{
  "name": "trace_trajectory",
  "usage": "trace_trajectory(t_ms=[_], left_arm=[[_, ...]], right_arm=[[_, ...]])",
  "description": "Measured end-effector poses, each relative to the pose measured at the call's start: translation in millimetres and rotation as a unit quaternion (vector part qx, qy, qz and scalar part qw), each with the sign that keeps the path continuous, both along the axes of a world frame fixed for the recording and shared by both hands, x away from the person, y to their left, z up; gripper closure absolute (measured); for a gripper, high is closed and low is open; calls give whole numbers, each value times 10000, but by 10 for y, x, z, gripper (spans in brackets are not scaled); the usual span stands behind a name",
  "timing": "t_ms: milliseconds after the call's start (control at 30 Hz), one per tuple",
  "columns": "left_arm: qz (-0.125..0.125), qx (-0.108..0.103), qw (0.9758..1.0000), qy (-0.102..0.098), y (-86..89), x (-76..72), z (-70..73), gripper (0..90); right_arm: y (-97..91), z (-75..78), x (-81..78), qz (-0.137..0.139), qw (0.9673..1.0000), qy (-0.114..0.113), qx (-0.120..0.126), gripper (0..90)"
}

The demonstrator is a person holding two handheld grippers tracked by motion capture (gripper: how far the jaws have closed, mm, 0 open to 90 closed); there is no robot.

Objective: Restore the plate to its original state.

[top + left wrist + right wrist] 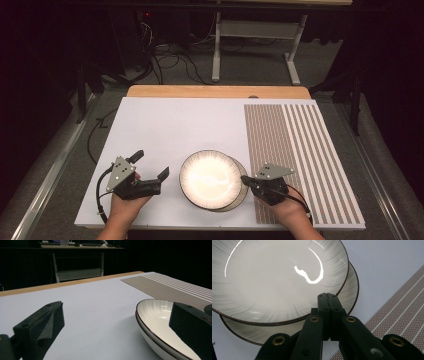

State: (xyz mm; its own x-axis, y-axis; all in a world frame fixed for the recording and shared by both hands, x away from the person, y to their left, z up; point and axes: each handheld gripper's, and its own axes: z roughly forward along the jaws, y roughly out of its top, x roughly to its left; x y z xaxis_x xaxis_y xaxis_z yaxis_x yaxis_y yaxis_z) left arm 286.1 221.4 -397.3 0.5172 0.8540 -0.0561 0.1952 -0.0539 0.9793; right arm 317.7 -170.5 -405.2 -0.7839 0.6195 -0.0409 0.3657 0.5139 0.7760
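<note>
At the lower centre of the high view two stacked plates (210, 179) sit on the worktop (165, 125), the right gripper (244, 179) with jaws closed at the lower plate's rim, likely to nudge it, while the left gripper (150, 165) waits open beside them.

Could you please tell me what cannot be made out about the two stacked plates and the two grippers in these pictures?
- Lower plate: high view, mostly covered by the top plate.
- Right gripper: its view shows the fingers together over the plates' rims; whether they touch a rim is hidden by the fingers themselves.
- Top plate's centre: high view, washed out by glare.
- Left gripper: its own view cuts off the right-hand finger at the frame edge.
</note>
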Motion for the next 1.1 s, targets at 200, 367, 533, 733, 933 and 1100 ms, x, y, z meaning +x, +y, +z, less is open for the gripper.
trace_trajectory(t_ms=[200, 367, 533, 733, 933, 1100], left_arm=[[-10, -6, 10000, 14, -8, 2, -3, 7], [-23, 3, 10000, 22, -11, 2, -2, 7], [-33, 9, 10000, 30, -13, 4, -3, 7], [-37, 24, 10000, 32, -17, 4, -3, 7], [-57, 54, 10000, 55, -22, 9, -7, 7], [-68, 59, 9999, 62, -28, 7, -6, 7]], right_arm=[[-4, 8, -4, -15, 10000, -3, 0, 900], [-29, 19, 2, -39, 10000, -30, 3, 900], [-57, 31, 7, -83, 10000, -23, 35, 900], [-99, 47, 10, -152, 9999, -30, 42, 900], [-170, 76, 24, -239, 9996, -23, 139, 900], [-170, 86, 19, -223, 9996, -60, 147, 900]])
